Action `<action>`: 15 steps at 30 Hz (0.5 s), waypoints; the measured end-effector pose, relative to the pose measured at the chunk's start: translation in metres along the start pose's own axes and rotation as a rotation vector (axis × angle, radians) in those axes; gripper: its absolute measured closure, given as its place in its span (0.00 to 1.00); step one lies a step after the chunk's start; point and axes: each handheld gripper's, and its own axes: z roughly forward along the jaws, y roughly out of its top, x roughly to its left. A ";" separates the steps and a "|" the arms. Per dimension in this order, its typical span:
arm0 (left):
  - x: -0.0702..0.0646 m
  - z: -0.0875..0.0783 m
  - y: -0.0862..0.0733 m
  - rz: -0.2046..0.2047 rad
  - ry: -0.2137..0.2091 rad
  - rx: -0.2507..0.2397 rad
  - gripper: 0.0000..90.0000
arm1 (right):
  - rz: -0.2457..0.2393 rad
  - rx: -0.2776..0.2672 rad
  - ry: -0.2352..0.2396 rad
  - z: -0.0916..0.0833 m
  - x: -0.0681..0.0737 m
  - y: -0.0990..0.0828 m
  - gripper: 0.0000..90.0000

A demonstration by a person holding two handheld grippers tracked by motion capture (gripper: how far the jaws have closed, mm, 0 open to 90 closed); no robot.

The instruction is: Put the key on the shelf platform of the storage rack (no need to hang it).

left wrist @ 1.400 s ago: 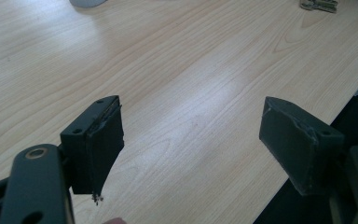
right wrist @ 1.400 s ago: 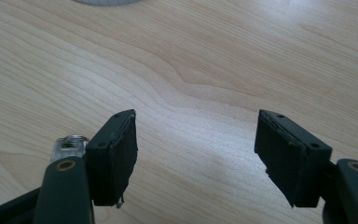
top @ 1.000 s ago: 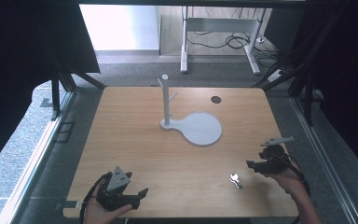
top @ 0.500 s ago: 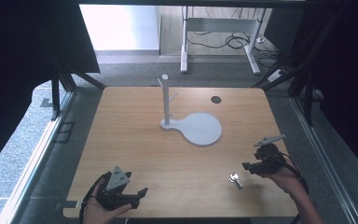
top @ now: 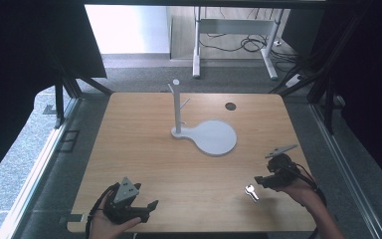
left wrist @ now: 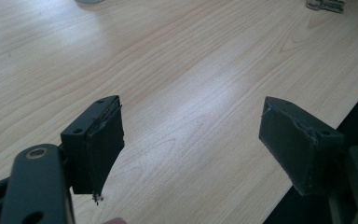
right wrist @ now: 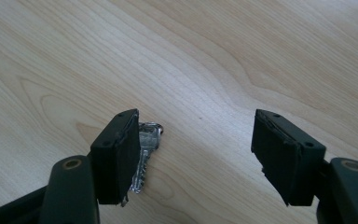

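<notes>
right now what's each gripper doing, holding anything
left gripper: open, empty, over bare table.
right gripper: open, nothing held; key lies on the table beside one jaw.

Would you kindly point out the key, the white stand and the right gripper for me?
key (top: 251, 192), high view, on the middle of its silver body.
white stand (top: 218, 138), high view, on its flat round base.
right gripper (right wrist: 193, 154), right gripper view, midway between its open fingertips.

You worked in even daylight that came from the bright floor beyond the table (top: 144, 149); dark curtains framed both sides. Soft glare lay across the wood in your left gripper view. The near jaws looked slightly soft, and the high view was grainy.
</notes>
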 end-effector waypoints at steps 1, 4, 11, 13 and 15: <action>0.000 0.000 0.000 -0.001 0.000 0.002 0.25 | -0.003 0.001 0.004 0.001 0.001 0.001 0.37; 0.000 0.001 0.000 -0.002 0.000 0.003 0.25 | -0.010 0.011 0.008 0.002 0.004 0.002 0.37; -0.001 0.000 0.001 -0.002 -0.002 -0.001 0.25 | -0.020 0.031 0.013 0.005 0.009 0.004 0.37; -0.001 0.000 0.001 0.002 -0.004 0.002 0.25 | -0.024 0.040 0.011 0.007 0.010 0.003 0.36; -0.002 0.000 0.001 0.004 -0.004 0.001 0.25 | -0.026 0.045 0.010 0.008 0.011 0.003 0.36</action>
